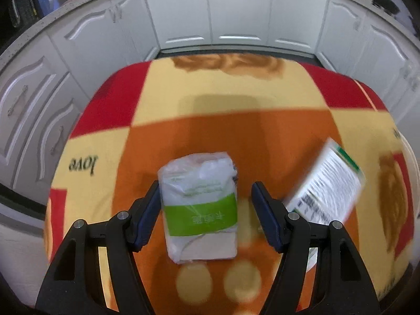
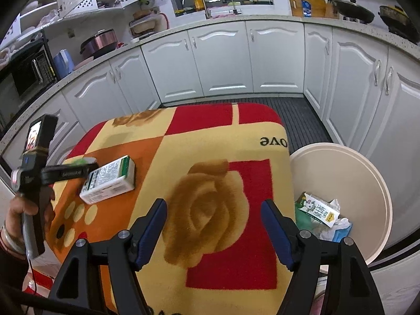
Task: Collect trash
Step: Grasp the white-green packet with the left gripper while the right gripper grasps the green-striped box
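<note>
Left gripper [image 1: 206,204] spread wide around a tissue pack [image 1: 200,208] at centre frame, right gripper [image 2: 214,225] held wide and empty, green-white carton [image 2: 109,182] seen at left, bin [image 2: 367,183] at right.

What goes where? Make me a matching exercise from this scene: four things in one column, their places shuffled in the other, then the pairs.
Things
1. green-banded plastic pack
2. white carton with green edge
3. cartoon-printed carton
4. right gripper

Places
A. inside the round bin
B. between the open fingers of the left gripper
C. lying on the tablecloth, beside the left gripper
D. open over the rose pattern, holding nothing

Pairs: 1-B, 2-C, 3-A, 4-D
</note>
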Action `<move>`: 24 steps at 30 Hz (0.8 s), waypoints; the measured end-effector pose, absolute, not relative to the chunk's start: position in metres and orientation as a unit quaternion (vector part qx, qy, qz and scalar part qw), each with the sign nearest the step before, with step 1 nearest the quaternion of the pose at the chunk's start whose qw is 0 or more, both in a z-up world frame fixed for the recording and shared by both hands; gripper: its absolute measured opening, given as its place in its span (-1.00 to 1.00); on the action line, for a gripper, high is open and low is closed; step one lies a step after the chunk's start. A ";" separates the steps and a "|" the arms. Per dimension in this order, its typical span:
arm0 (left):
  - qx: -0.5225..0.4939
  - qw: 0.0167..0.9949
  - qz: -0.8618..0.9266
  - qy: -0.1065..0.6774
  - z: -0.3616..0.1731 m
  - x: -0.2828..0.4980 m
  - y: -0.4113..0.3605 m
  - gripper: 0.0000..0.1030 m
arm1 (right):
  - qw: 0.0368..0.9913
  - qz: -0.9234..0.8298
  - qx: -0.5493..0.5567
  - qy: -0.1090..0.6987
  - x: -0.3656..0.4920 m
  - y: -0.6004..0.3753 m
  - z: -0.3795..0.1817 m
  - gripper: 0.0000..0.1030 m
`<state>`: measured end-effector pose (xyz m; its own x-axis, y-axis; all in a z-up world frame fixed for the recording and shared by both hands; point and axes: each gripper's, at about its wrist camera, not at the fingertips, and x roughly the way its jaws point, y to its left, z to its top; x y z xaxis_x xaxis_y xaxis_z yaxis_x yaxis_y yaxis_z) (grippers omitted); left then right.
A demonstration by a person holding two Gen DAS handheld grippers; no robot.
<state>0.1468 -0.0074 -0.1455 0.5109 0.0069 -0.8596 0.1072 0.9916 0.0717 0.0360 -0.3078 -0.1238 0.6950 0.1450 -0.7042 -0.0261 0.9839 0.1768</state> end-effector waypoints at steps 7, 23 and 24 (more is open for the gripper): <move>0.046 0.872 -0.092 0.478 -0.134 0.115 -0.028 0.31 | 0.912 0.057 0.092 0.395 0.040 -0.301 -0.124 0.43; -0.013 0.884 -0.044 0.465 -0.119 0.107 0.056 0.31 | 0.869 0.127 0.115 0.463 0.105 -0.193 -0.143 0.52; -0.012 0.886 -0.041 0.462 -0.118 0.105 0.060 0.31 | 0.865 0.125 0.115 0.472 0.111 -0.185 -0.145 0.56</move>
